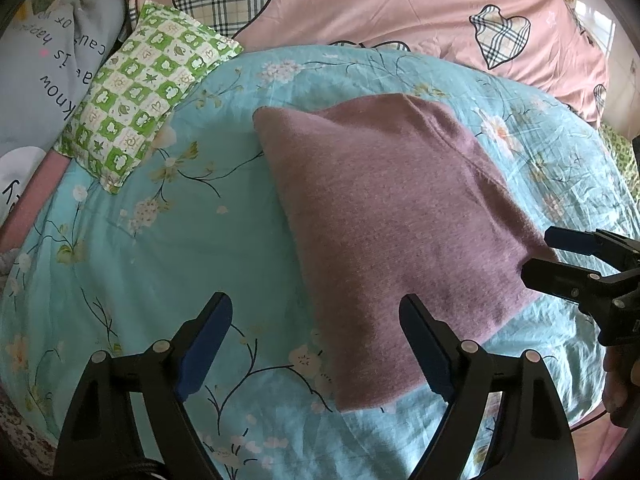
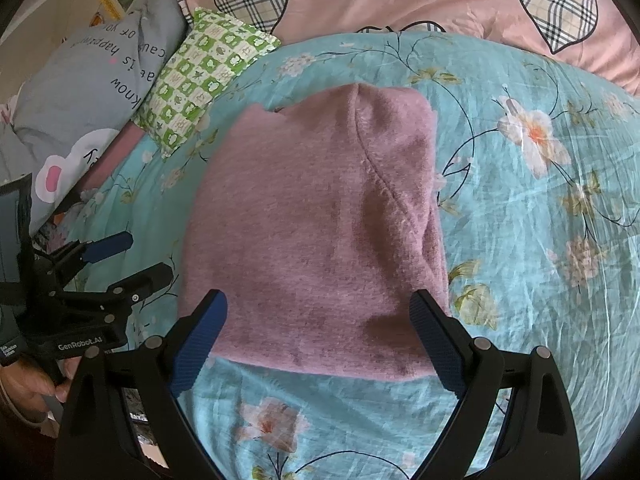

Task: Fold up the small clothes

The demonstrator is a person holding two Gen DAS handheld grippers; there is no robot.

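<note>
Nearest the cameras, both claws stand with their fingers spread wide and nothing between them. The left claw [image 1: 316, 344] hovers over the near-left corner of the garment; the right claw [image 2: 318, 342] straddles its near hem.

The task's thing is a mauve knit garment [image 2: 320, 220], lying flat on the bed's turquoise floral sheet [image 2: 540, 240], already doubled into a rough rectangle with a curved seam running down its right half. It looks soft, fuzzy and light, limp rather than stiff, so it should drape and sag from wherever it is lifted; the nap will likely grip the ribbed blue pads [image 2: 196, 352] well. The near hem corners seem the sensible holds, one per claw, pinching all layers together.

Farther off lie a green checked pillow [image 1: 148, 92], a grey printed cushion [image 1: 52, 60] and a pink quilt with plaid hearts [image 1: 400, 0].
</note>
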